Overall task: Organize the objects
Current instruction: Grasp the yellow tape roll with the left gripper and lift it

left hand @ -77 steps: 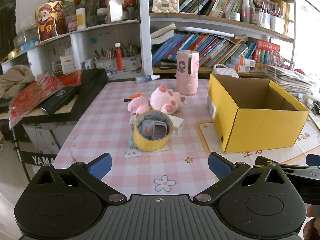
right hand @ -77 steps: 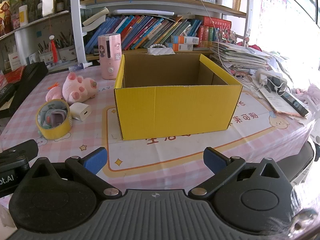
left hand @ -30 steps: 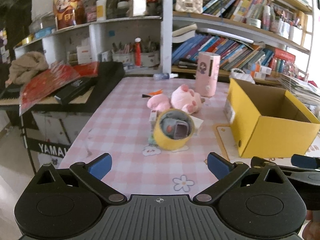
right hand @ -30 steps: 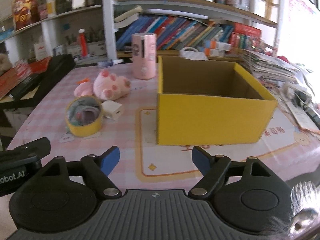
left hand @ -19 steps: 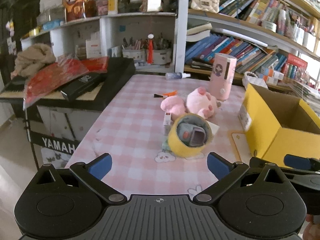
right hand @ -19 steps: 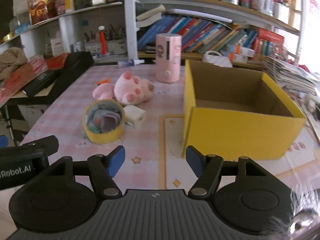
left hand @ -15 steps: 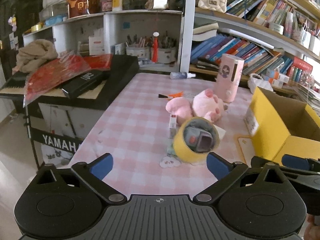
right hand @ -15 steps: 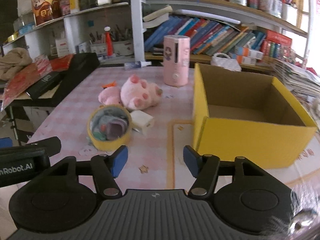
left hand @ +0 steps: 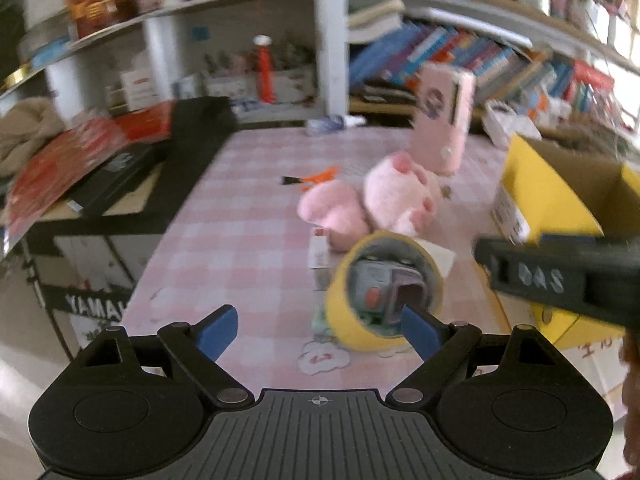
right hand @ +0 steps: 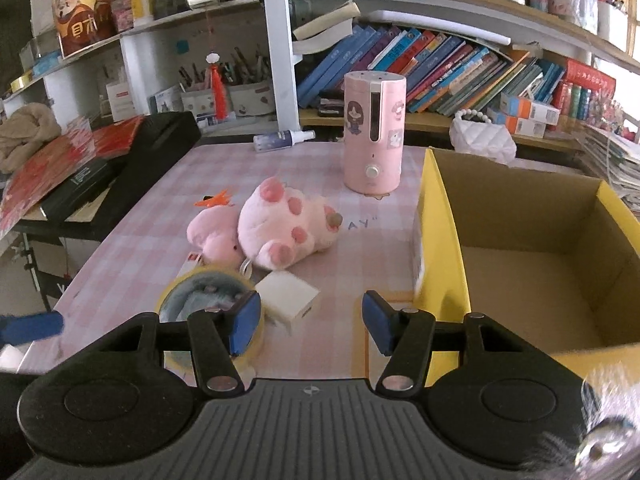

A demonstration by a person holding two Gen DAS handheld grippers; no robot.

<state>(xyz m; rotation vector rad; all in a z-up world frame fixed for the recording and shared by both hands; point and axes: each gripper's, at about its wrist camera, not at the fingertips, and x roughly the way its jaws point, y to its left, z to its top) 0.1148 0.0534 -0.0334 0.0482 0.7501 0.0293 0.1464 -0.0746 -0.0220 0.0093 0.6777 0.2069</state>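
Tape roll (left hand: 362, 332) lies just ahead of left tool (left hand: 316, 326), untouched.

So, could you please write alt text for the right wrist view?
The right hand-held gripper, jaws open and holding nothing, points at a pink checked table with a white block, a yellow tape roll and pink plush toys. An empty yellow box stands to the right.

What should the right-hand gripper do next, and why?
Probably ease forward and down onto the small white box. The right gripper is open, holds nothing, and the white box lies just ahead of it, beside the empty yellow box.
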